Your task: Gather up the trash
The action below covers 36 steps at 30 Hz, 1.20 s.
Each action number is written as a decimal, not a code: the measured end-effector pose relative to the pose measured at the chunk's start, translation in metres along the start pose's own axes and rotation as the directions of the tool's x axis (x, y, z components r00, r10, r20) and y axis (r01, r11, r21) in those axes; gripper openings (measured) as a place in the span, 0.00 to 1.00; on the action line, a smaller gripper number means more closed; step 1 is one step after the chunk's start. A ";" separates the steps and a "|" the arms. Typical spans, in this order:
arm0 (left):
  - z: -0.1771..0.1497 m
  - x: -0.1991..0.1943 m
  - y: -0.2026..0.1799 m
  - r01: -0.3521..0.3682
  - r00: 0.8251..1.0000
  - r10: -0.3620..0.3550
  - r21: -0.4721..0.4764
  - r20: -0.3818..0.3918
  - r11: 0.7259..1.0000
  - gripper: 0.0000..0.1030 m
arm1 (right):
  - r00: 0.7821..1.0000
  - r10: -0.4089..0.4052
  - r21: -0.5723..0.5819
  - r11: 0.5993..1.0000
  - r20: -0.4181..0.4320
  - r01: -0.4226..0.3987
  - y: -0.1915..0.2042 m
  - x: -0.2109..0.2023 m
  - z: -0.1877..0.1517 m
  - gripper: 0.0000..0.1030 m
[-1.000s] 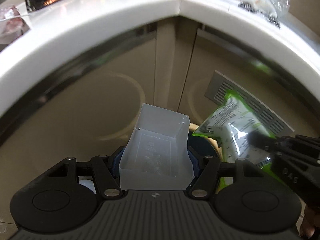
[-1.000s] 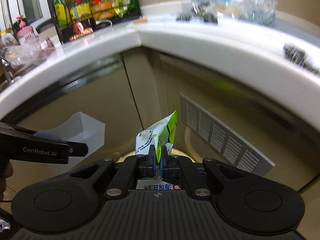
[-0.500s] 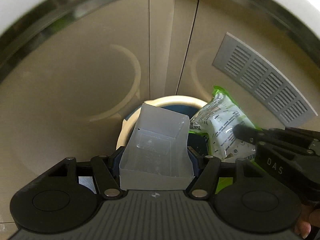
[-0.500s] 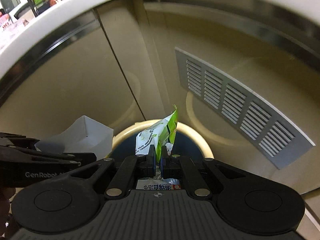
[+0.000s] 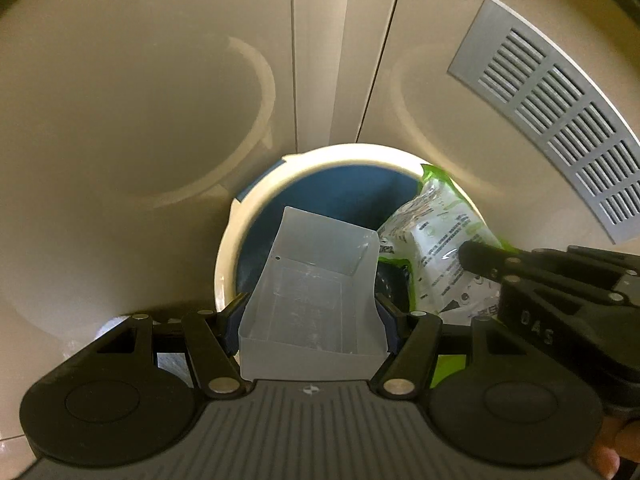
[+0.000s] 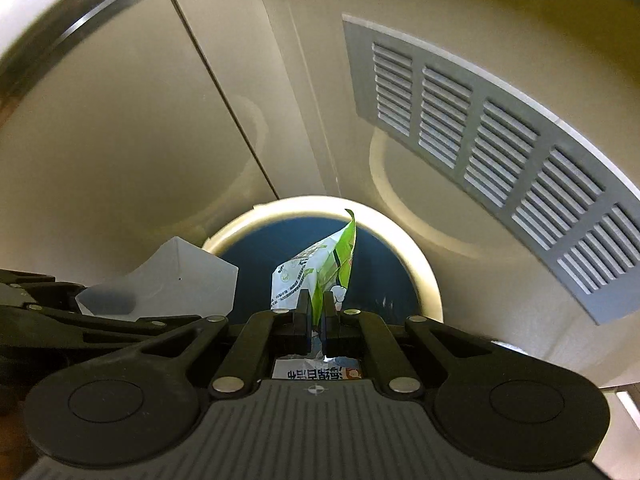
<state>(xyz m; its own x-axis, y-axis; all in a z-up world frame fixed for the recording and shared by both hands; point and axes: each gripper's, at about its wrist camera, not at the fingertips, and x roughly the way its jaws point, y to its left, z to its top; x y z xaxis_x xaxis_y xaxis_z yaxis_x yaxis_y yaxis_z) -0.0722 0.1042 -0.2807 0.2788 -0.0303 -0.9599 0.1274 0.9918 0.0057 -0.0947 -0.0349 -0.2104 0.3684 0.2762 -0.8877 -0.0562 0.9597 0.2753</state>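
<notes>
Both hand-held grippers (image 5: 312, 312) (image 6: 316, 312) — trash (image 5: 308, 300) (image 6: 316, 272) clamped — above bin (image 6: 424, 276)

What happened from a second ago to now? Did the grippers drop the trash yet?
Not yet. Both grippers tipped down from the countertop, which has slid out of view, and moved over the bin, now showing its blue inside. The left gripper still holds the clear plastic box, and the right gripper still pinches the green wrapper. Nothing was let go.
</notes>
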 end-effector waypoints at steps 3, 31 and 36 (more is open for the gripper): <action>0.000 0.009 -0.001 0.004 1.000 -0.003 0.002 -0.020 1.000 0.67 | 1.000 -0.014 -0.002 1.000 -0.027 0.014 0.000 0.014 0.002 0.04; 0.002 0.027 0.004 0.001 0.998 0.000 0.015 -0.069 1.000 1.00 | 0.993 -0.096 0.049 0.994 -0.063 0.100 -0.003 0.038 0.010 0.48; -0.004 0.003 0.009 -0.021 0.999 0.021 0.018 -0.032 1.000 1.00 | 0.997 -0.069 0.041 0.997 -0.039 0.070 -0.001 0.012 0.011 0.55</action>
<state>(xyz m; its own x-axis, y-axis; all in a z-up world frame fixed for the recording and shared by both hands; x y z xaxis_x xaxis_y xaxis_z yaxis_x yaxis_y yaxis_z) -0.0737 0.1140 -0.2850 0.2510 -0.0051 -0.9680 0.1388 0.9898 0.0308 -0.0804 -0.0330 -0.2174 0.3347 0.2113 -0.9183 0.0080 0.9739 0.2270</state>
